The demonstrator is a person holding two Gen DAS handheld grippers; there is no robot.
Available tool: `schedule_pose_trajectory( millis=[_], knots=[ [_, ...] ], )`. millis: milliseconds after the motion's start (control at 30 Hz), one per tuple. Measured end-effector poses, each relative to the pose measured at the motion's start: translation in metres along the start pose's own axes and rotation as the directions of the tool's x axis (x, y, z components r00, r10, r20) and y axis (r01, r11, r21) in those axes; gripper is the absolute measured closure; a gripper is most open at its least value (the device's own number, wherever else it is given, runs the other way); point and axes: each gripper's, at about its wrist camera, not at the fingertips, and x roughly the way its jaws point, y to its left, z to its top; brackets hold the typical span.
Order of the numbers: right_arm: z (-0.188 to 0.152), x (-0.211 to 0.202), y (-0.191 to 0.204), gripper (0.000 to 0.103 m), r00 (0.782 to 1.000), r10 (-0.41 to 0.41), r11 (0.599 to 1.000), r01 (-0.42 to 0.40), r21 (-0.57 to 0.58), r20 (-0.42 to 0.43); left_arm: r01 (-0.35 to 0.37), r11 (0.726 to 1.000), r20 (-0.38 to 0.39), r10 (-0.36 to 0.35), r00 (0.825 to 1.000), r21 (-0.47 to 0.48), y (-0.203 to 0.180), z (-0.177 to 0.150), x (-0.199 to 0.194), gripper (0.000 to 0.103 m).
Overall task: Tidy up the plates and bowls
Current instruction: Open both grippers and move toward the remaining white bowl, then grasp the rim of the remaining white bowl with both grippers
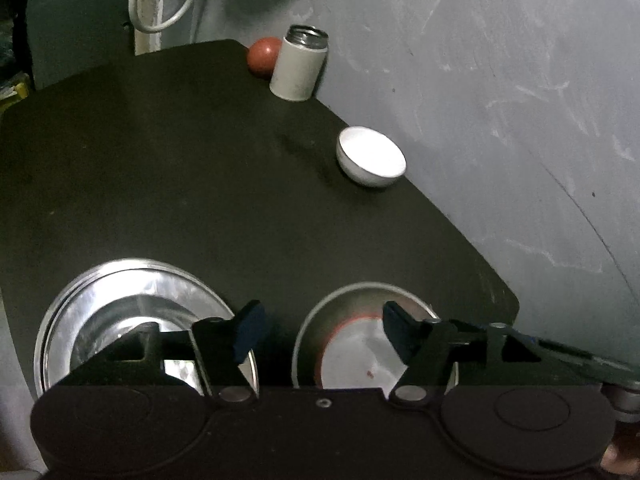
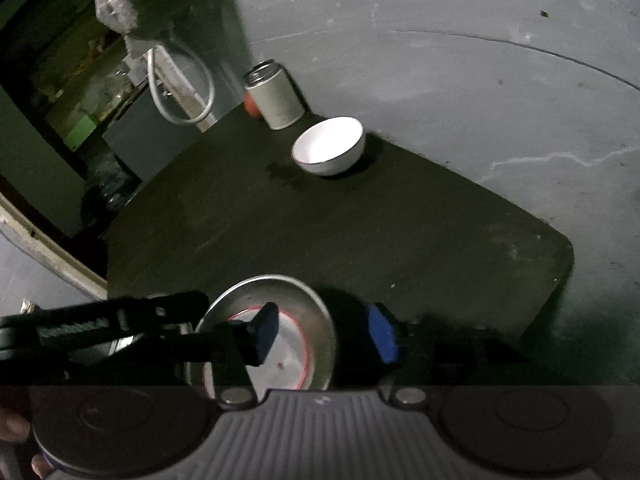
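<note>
While right gripper [image 2: 324, 336] straddles, plate [image 2: 320, 316] between.

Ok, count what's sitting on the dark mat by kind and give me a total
Steel plates: 1
Bowls: 2, one steel with a red ring, one white
Canisters: 1
Red balls: 1
Total: 5

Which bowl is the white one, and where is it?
The white bowl sits alone far back on the dark mat, just in front of the grey can. The other two dishes, the steel plate and the red-ringed metal bowl, are shiny and nearest the grippers.
</note>
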Motion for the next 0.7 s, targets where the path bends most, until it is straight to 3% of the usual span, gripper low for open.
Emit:
schedule_pose_trajectory(
  millis=[100, 167, 233, 500, 700],
  knots=[
    [0.004, 0.003, -0.005, 0.032, 1.000, -0.016, 1.000, 0.016, 0.015, 0.007, -0.015, 1.000, 0.028, 0.015, 0.999, -0.013, 0.003, 0.007, 0.001, 0.027],
    [0.007, 0.004, -0.009, 0.017, 0.999, -0.030, 0.999, 0.029, 0.027, 0.015, -0.029, 0.999, 0.035, 0.030, 0.999, -0.027, 0.004, 0.013, 0.005, 0.015],
    [0.011, 0.006, -0.014, 0.010, 0.999, -0.043, 0.998, 0.042, 0.043, 0.020, -0.055, 0.997, 0.046, 0.057, 0.997, -0.050, 0.007, 0.018, 0.010, 0.003],
    [0.028, 0.028, -0.034, 0.001, 0.997, -0.069, 0.993, 0.070, 0.090, -0.020, -0.127, 0.984, -0.009, 0.127, 0.992, -0.124, 0.017, 0.038, 0.038, 0.001],
    [0.043, 0.050, -0.045, 0.000, 0.998, -0.057, 0.994, 0.059, 0.091, -0.031, -0.168, 0.977, -0.038, 0.164, 0.986, -0.135, 0.020, 0.056, 0.061, 0.001]
  ],
)
